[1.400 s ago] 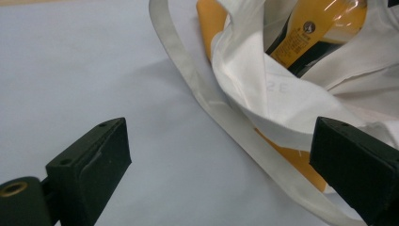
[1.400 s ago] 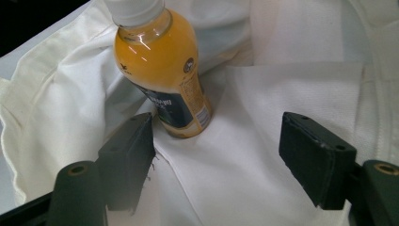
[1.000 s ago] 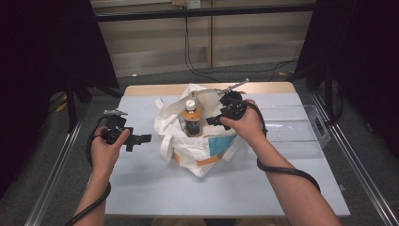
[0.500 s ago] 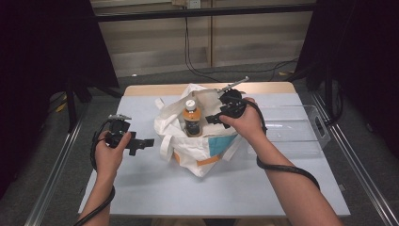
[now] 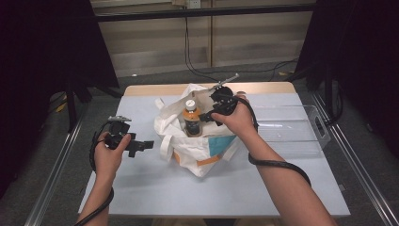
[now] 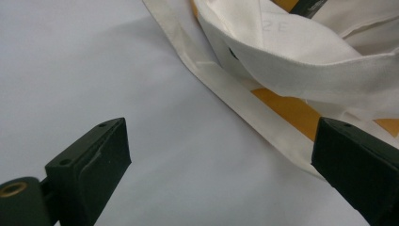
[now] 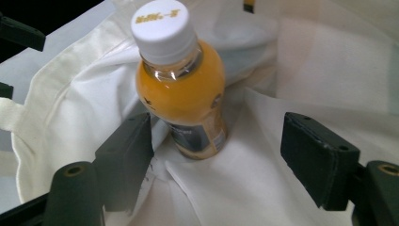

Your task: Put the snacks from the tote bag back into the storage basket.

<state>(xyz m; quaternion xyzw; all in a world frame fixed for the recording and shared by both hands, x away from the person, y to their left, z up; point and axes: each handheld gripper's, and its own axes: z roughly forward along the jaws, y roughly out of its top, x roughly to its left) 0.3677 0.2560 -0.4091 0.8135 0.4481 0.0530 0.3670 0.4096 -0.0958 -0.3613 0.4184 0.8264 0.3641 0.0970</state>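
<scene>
While the bottle (image 7: 181,82) stands upright in the white bag (image 5: 197,146), the right gripper (image 7: 216,155) hovers beside it, jaws wide and empty. Closing squarely around its body, clear of cloth, looks best; the left gripper (image 6: 221,174), also wide, could steady the bag's strap (image 6: 244,101).

One bottle (image 7: 181,89) of orange drink with a single white cap (image 7: 162,26) stands upright in the one cloth bag (image 5: 197,146), just ahead of the right gripper (image 5: 209,116). Two grippers are in use; the left gripper (image 5: 141,146) sits just beside the bag's near side. Each gripper has two black jaws, four in all. One clear plastic bin (image 5: 291,129) lies behind the right gripper's hand. One bench (image 5: 141,188) carries it all. Two of the bag's straps can be made out, one (image 6: 244,99) between the left gripper's jaws.
</scene>
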